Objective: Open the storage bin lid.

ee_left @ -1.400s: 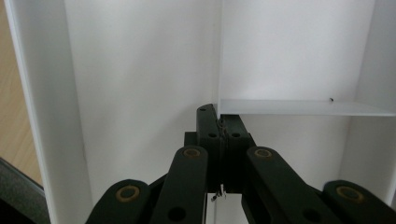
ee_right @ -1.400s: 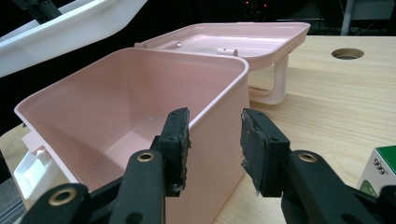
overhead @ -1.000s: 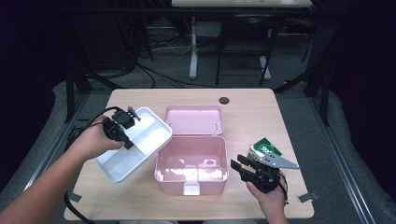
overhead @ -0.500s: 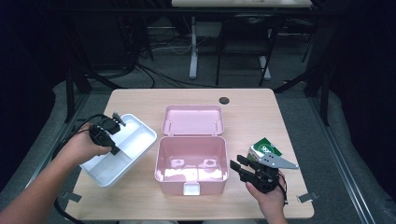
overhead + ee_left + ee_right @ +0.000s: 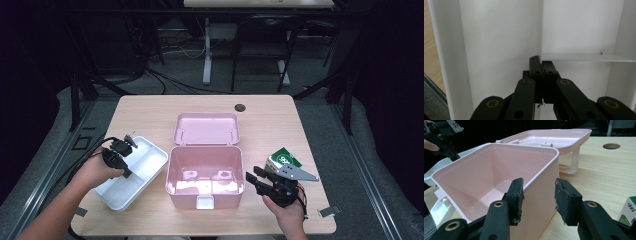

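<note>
Step in hand: setting the white tray [image 5: 131,175] down on the table [image 5: 280,120], at 9 o'clock from the pink box [image 5: 180,199].

- Left gripper [image 5: 122,150] clamped shut on the tray's inner divider [image 5: 584,57], pads pinched tight on the thin wall, seen in the left gripper view.
- Tray just beside the box's left wall. Cannot tell whether its bottom lies flat on the wood yet.
- Right gripper [image 5: 539,195] at 3 o'clock of the box, jaws parted astride the near right wall, one pad inside, one outside, neither pressing.
- Box lid [image 5: 206,129] laid back at 12 o'clock. Green carton [image 5: 283,159] just beyond the right gripper.

To do it well:
- Lower level, far corner first, clear of the box wall.
- Release only once the tray sits flat.
- Lift straight up off the divider to avoid dragging it.
- Hold the right jaws off the wall, or steady the box lightly if the tray nudges it.
</note>
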`<state>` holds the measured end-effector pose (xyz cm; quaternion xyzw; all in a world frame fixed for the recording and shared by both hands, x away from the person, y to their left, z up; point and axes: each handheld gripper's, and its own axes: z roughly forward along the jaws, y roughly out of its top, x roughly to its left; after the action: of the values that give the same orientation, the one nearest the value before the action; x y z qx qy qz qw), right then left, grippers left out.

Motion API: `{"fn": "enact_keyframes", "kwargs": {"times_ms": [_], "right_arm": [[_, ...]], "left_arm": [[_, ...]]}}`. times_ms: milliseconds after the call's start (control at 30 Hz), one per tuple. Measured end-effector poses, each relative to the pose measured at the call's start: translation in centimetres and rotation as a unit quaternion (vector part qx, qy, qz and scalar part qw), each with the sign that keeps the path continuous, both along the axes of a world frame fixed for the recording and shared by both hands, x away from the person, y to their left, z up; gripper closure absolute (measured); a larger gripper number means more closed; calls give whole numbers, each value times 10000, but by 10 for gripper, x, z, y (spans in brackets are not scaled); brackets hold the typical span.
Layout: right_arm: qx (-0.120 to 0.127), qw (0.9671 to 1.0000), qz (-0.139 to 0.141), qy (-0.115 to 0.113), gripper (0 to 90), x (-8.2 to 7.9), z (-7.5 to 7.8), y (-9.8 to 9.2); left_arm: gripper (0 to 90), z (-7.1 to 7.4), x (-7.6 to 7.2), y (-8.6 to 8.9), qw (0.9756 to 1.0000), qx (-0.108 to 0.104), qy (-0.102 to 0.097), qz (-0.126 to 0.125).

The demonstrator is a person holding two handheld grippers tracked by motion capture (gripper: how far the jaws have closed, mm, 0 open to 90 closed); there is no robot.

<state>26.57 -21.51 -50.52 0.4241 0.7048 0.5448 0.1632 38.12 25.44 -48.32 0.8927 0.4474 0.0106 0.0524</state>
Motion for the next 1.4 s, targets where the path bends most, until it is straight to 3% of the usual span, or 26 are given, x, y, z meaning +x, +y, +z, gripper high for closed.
{"fn": "enact_keyframes", "kwargs": {"times_ms": [500,900,1133,1233,1267,1333,1400], "right_arm": [[-20,10000,19,8,578,0,-1,1],[4,10000,6,26,577,0,-1,1],[-5,10000,-13,3,568,1,-1,0],[3,10000,-17,33,562,1,-1,1],[-15,10000,-4,39,557,1,-1,1],[-18,10000,-8,40,555,1,-1,1],[-29,10000,-6,55,546,2,-1,1]], "left_arm": [[893,-38,3,-1,9999,116,24,120],[892,-57,6,7,9995,74,-4,302],[885,-59,5,9,9994,-16,-84,347],[837,-58,3,9,9992,-52,-138,360],[763,-55,2,11,9990,-135,-192,373],[702,-52,0,12,9988,-169,-224,411],[655,-45,-5,14,9974,-255,-413,525]]}}
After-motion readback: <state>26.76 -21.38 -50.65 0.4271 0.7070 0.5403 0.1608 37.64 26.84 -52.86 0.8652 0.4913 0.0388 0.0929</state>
